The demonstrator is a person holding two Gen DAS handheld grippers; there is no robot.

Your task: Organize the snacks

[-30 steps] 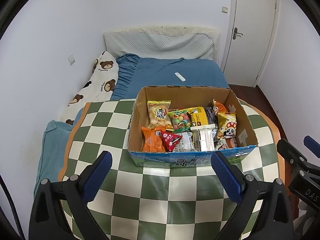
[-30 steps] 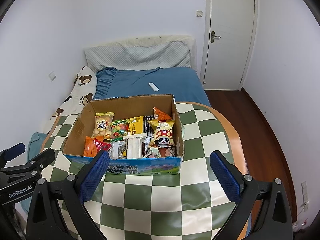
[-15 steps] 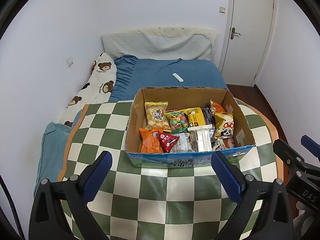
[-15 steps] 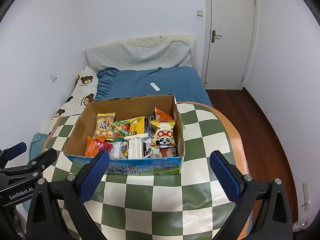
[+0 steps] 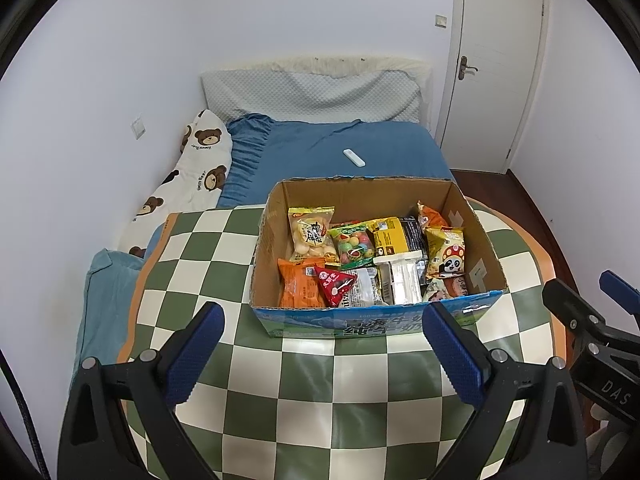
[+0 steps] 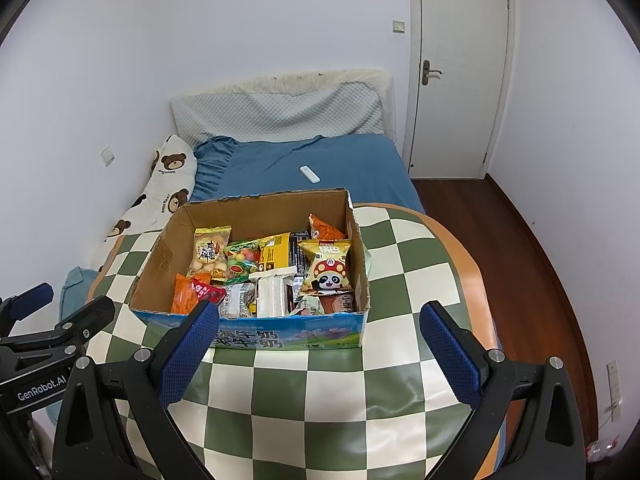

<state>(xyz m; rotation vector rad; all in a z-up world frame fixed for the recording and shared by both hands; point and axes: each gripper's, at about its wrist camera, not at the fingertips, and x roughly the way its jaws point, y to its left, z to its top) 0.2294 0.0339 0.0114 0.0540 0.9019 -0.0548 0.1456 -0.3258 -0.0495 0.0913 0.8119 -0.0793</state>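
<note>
Both claws stand wide and hold nothing: the left gripper (image 5: pixel 322 354) and right gripper (image 6: pixel 318 350) hover over the checked table (image 5: pixel 320 408), short of the cardboard box (image 5: pixel 476 216). Snack packets fill the box's right half; its left side is bare. Judged light, soft and crinkly, they may slip or crush. The panda packet (image 6: pixel 328 266) stands upright against the box's right wall; pinch its top seam. The orange packet (image 5: pixel 298 286) lies flat, so take an edge.

tablecloth (image 5: pixel 192 280): green-and-cream checks, orange rim | box (image 5: pixel 360 196): brown cardboard, blue printed front | bedsheet (image 5: pixel 320 152): blue | pillow (image 5: pixel 200 168): white, brown bears | gripper pads (image 5: pixel 196 352): blue, black frames | door (image 6: pixel 460 60): white
</note>
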